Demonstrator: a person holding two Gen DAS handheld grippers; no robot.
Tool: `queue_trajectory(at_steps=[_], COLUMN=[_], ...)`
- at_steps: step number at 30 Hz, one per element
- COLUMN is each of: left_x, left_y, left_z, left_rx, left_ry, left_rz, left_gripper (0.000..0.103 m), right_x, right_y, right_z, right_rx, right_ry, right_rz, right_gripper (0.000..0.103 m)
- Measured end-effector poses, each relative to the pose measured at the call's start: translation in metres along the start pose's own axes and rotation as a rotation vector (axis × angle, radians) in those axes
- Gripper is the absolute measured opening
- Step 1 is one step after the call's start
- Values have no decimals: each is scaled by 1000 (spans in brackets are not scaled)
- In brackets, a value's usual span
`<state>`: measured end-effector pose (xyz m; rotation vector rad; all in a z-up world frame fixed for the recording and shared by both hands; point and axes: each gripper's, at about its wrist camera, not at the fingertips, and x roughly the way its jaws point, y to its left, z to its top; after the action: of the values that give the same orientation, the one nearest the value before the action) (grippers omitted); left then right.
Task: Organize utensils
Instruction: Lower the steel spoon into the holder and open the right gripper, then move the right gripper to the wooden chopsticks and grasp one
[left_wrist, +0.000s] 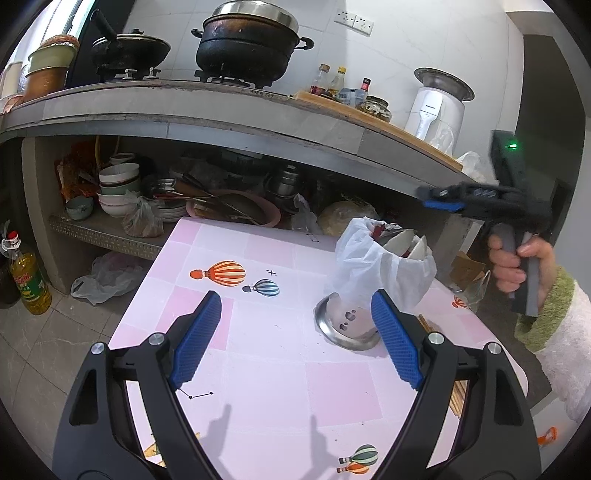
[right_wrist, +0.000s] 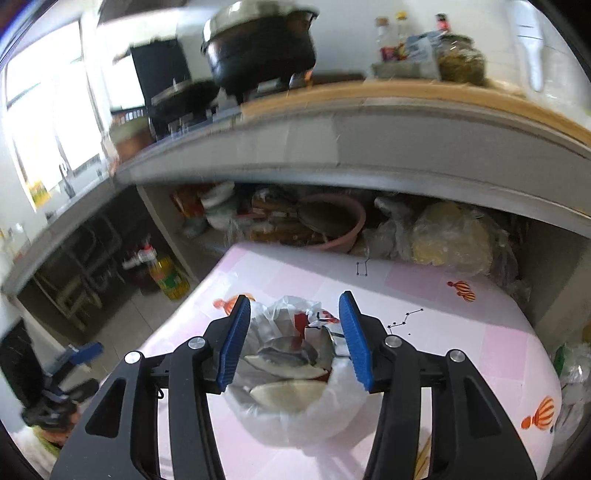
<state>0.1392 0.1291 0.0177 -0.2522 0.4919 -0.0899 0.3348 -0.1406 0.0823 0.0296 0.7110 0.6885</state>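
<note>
The white plastic bag (left_wrist: 373, 258) of dishes stands toward the right of the pink table (left_wrist: 266, 369), a steel bowl (left_wrist: 345, 326) touching its near side. Left of the bag the tabletop lies bare. Behind it, the counter (left_wrist: 221, 110) overhangs, seemingly close.

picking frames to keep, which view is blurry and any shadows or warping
Right wrist view: motion blur smears the pot and counter. Left wrist view: sharp, left claw throws soft shadows on the table. Both: fisheye bends the counter edge.
</note>
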Motion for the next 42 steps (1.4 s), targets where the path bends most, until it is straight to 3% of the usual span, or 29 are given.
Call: queue_trajectory(at_steps=[5,10,14,18,22,28,34,42], left_x=[-4,4,24,41,55,68,77,95], left_y=[-11,-29,-51,-72,-88,-105,-118,-138], left_z=[-7,-22,-41,-60,-76,-92,-100,-103], left_rx=[19,57,101,133,153,194,232,265], left_ry=[10,59,132,194,250,297,326,343], left_rz=[-28,-71,-101,-130,-141,-121,-107,-117], left_gripper=[82,84,84,84,84,84,84,84], right_x=[-63,-99,-98,-81,-51,-12,7,12], right_y=[-14,-43,-68,-89,-109,-130,-139,-133], right_z=[-22,-76,-134,-187,-218,-229,-219,-213], right_rx=[49,135,212,300,350,382,348,236], right_ry=[-80,-38,54,128,196,256,256,291], right_rz=[-19,-102,-192,-219,-246,-225,-210,-266], right_gripper=[56,56,55,39,29,20,15,8])
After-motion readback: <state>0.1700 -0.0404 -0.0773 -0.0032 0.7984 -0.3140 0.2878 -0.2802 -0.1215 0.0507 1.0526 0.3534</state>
